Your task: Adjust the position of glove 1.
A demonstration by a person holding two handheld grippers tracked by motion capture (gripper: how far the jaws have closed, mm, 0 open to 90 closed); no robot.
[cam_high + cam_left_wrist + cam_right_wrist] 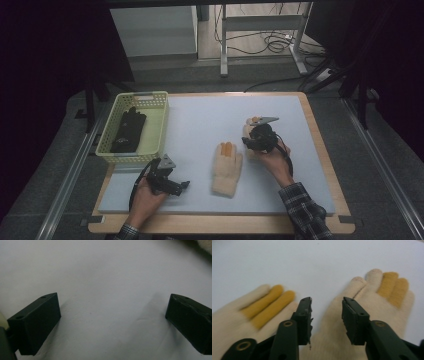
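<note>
The right gripper (327, 315) hangs released over one cream glove (372, 305), a second glove (254, 312) to its left; the left gripper (112, 325) rests wide open.

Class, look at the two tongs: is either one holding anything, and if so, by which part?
Nothing is held. The left tongs stand wide open over the bare white mat. The right tongs are open above the right-hand cream glove, pads not pressing it.

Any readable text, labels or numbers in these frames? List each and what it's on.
None readable. The two cream gloves with yellow fingers, the black item in the basket, the white mat and both grippers carry no visible print.
</note>
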